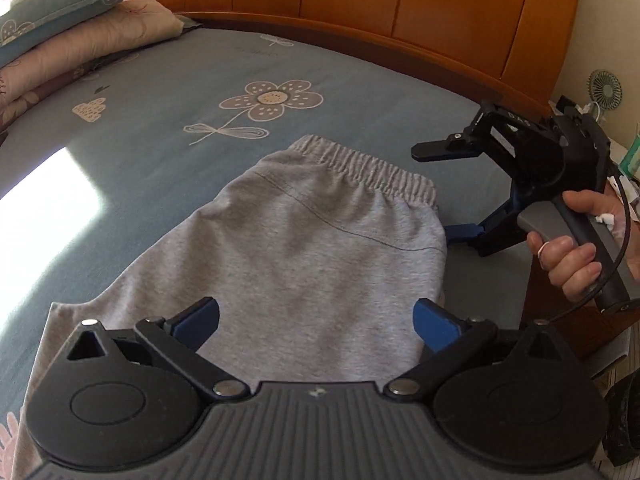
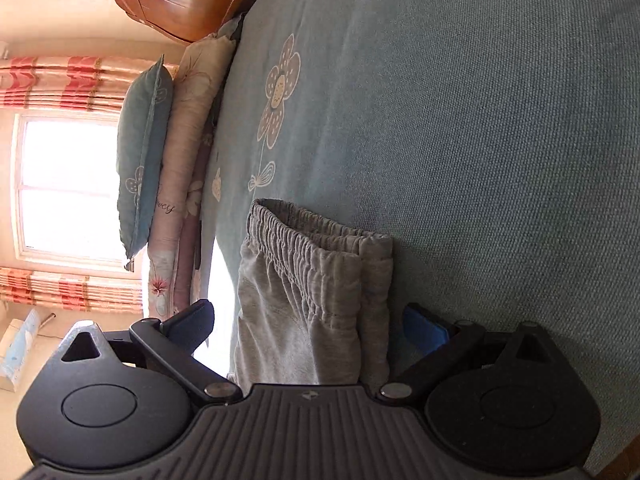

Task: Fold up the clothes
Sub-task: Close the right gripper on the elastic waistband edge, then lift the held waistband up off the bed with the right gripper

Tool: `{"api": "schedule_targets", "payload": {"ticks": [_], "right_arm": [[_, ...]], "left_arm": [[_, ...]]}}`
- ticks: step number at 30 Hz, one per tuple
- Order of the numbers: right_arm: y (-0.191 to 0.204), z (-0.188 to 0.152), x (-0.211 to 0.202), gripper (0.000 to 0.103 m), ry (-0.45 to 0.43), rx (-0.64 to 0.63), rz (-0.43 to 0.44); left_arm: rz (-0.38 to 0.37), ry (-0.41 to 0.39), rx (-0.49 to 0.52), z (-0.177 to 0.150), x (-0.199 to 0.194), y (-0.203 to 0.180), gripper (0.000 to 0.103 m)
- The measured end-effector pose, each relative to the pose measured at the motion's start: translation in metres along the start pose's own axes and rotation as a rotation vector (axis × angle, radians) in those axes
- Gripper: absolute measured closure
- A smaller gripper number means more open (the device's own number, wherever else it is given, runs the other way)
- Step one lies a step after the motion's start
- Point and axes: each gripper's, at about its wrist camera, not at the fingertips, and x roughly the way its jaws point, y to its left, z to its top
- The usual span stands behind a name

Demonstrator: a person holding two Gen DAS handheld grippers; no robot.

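Grey shorts (image 1: 304, 248) flat on bed (image 1: 168, 92), both claws spread

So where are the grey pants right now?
The grey sweatpants lie flat on the blue flowered bedsheet, just below the big flower print in the left wrist view, waistband nearest the open right hand-held gripper.

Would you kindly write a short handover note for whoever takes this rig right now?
Left gripper: open, empty, hovering over the grey sweatpants.
Right gripper: open, empty, at the waistband end, one finger on each side of it.
Sweatpants lie on the blue bedsheet, apparently already folded lengthwise, waistband doubled.
Left: fold across the length and tidy.
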Motion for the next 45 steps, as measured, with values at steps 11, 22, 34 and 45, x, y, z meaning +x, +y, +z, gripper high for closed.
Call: {"api": "schedule_targets", "payload": {"ticks": [11,22,34,45], "right_arm": [[0.006,0.015,0.001,0.000,0.069,-0.004,0.122],[0.021,0.026,0.001,0.000,0.141,-0.066,0.153],[0.004,0.019,0.000,0.000,0.097,-0.011,0.099],[0.036,0.031,0.067,0.000,0.208,-0.181,0.143]], "left_arm": [[0.065,-0.099,0.492,0.010,0.059,-0.091,0.001],[0.276,-0.035,0.622,0.001,0.099,-0.113,0.001],[0.375,-0.118,0.436,0.011,0.073,-0.087,0.001],[0.200,-0.163,0.286,0.004,0.018,-0.051,0.001]]}}
